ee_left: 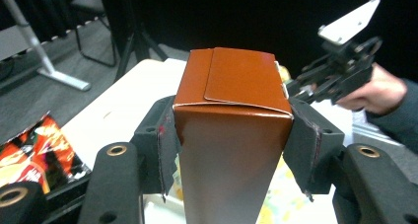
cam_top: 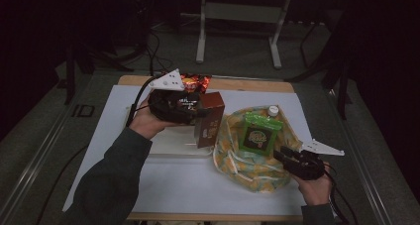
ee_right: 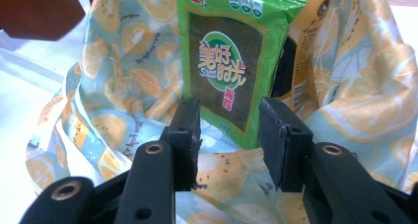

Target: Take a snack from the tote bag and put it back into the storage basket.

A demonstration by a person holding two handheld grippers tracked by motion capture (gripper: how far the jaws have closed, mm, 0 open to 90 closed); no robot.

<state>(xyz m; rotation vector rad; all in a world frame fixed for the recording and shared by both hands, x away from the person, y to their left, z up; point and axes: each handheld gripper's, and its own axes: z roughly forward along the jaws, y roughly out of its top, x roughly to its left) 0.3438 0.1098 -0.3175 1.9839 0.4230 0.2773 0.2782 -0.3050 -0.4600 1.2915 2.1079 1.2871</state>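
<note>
- Right gripper (cam_top: 283, 154) nearest the person, at the near right edge of the cloth bag (cam_top: 247, 170); its jaws stand open with nothing between them, aimed at the green packet (ee_right: 229, 61).
- Green packet stands upright inside the bag, leaning on the far fabric; looks already packed. A tan packet (ee_right: 308, 61) sits just behind it in the right gripper view, partly hidden.
- Bag is fruit-print cloth, mouth spread wide on the white table (cam_top: 163, 185), so still open for more.
- Small white cap (cam_top: 273, 110) pokes out at the bag's far rim; can't tell what it belongs to.
- Left gripper (cam_top: 200, 113) holds the brown box (ee_left: 231, 135); jaws clamped on both its sides, box upright, flap shut.
- Box is just left of the bag, near its rim, not in yet; whether it touches the table can't be told.
- Red snack bag (cam_top: 195, 81) lies at the far table edge behind the left gripper, untouched.
- Judged progress: roughly midway. Some items in; box going next, snack bag left.
</note>
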